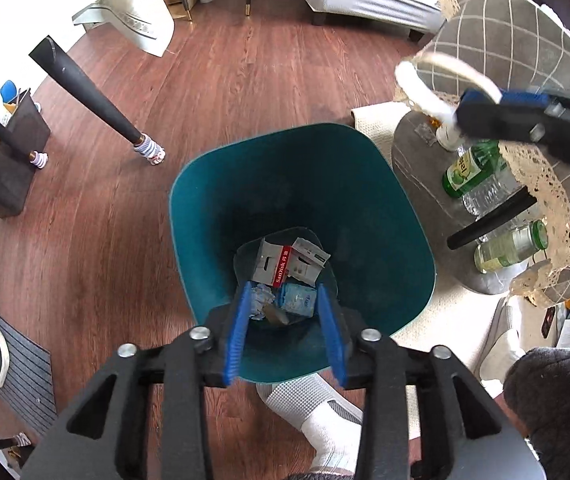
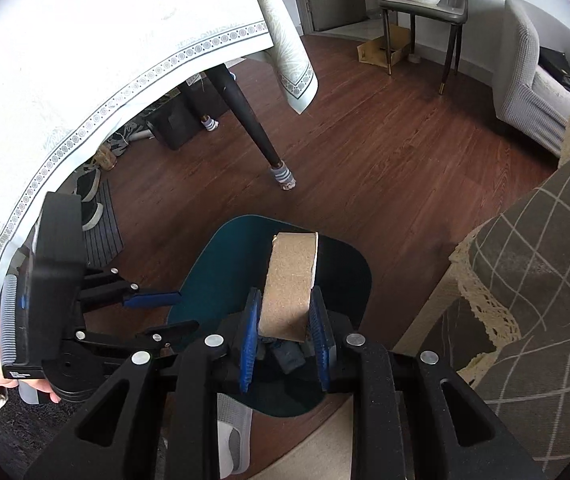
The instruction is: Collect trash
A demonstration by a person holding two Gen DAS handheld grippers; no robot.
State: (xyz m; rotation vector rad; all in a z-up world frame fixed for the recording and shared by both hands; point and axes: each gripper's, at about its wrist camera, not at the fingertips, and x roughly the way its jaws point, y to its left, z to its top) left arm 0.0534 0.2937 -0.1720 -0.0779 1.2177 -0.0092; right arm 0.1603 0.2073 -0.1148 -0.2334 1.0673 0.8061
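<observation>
A teal trash bin [image 1: 213,208] stands on the wood floor, right below my left gripper [image 1: 284,292]. That gripper is open, with nothing between its blue pads. On the bin's bottom lie a SanDisk card package [image 1: 281,266], crumpled paper [image 1: 261,304] and a pale blue packet [image 1: 297,300]. My right gripper [image 2: 285,292] is shut on a brown cardboard tape ring [image 2: 291,276] above the bin's [image 2: 213,264] far side. In the left wrist view the right gripper [image 1: 497,100] and the ring [image 1: 425,80] hang at the upper right. A hand holds the left gripper [image 2: 165,312].
A small table under a grey checked, lace-edged cloth [image 1: 525,40] stands right of the bin, with a green bottle [image 1: 471,168] and a clear bottle [image 1: 513,246] beneath it. A black table leg [image 1: 85,88] slants at the left. A person's white-shod foot [image 1: 317,420] is close to the bin.
</observation>
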